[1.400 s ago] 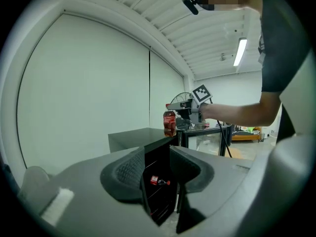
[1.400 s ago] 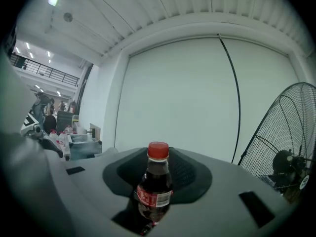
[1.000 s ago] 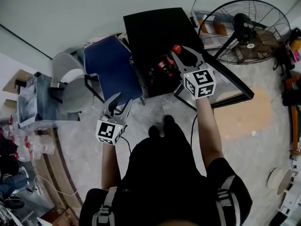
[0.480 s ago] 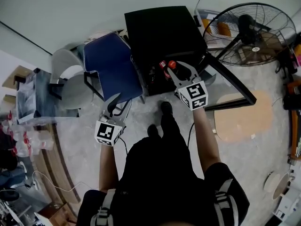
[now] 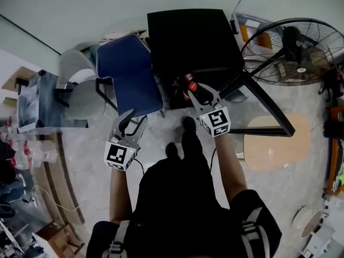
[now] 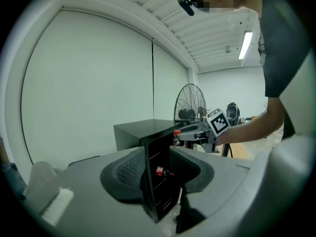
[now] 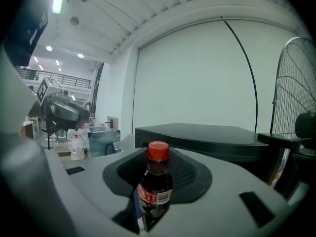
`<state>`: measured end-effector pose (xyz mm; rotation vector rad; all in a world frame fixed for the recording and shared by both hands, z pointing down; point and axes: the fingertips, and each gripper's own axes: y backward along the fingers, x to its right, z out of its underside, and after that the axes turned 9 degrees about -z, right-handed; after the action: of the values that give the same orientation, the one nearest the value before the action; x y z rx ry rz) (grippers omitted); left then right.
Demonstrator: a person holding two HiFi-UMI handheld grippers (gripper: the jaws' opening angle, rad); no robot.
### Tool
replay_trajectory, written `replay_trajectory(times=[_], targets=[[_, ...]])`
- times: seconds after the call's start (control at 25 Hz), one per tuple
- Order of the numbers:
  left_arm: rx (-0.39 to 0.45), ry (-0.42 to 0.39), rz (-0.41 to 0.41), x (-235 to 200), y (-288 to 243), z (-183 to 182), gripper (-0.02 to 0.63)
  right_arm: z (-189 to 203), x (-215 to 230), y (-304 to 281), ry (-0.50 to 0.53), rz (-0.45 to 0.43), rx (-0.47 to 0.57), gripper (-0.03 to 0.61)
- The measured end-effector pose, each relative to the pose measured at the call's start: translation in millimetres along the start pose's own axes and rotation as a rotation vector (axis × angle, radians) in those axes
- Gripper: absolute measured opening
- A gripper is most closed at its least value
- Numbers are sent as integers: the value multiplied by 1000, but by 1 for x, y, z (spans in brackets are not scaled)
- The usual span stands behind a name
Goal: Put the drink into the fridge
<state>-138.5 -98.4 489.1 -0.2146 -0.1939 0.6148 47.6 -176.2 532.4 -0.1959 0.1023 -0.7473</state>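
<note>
Grey concrete floor, with a black fridge (image 5: 191, 36) standing open by the person's feet. The right gripper (image 5: 200, 94) clamps the drink bottle (image 7: 155, 186) upright, just before the cavity straight ahead. The left gripper (image 5: 132, 120) hangs spread and empty, farther off. Only the left gripper view shows the shelves, with another bottle (image 6: 162, 172) inside.

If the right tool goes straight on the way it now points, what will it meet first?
Most likely the black fridge: the right tool, shut on the drink bottle, points at its open front. Depth is unclear, so the bottle might enter the opening or touch the top edge.
</note>
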Motion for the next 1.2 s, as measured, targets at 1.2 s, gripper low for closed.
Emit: replay_trajectory(times=[1.2], targets=[[-137, 103, -110, -2, -23, 63, 158, 152, 35, -103, -67, -42, -169, 133]])
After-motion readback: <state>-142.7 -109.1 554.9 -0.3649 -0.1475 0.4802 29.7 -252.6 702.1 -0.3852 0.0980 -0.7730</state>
